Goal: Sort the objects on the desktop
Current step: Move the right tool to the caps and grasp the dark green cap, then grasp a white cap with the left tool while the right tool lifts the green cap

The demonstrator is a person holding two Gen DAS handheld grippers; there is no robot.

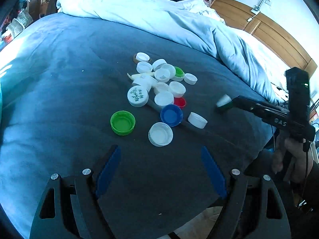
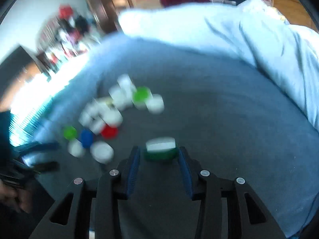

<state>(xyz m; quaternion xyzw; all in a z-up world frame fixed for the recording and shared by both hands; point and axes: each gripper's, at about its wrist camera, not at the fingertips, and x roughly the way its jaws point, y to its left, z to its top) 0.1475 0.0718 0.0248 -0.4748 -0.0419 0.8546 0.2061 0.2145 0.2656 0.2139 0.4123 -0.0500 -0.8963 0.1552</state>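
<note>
Caps [image 1: 159,87] lie heaped on the bed [image 1: 59,79] at my twelve o'clock, unsorted as far as I can judge. My left tongs [image 1: 160,155] hang spread and empty. At three o'clock, my right tongs [image 2: 159,152] pinch a dark green cap [image 2: 160,153], apart from the heap.

Bare dark sheet [image 1: 69,91] lies open left of and in front of the cap cluster [image 1: 159,85]. The rumpled pale duvet [image 1: 179,25] walls off the far side and right, and the right gripper [image 1: 226,104] closes the cluster's right flank
</note>
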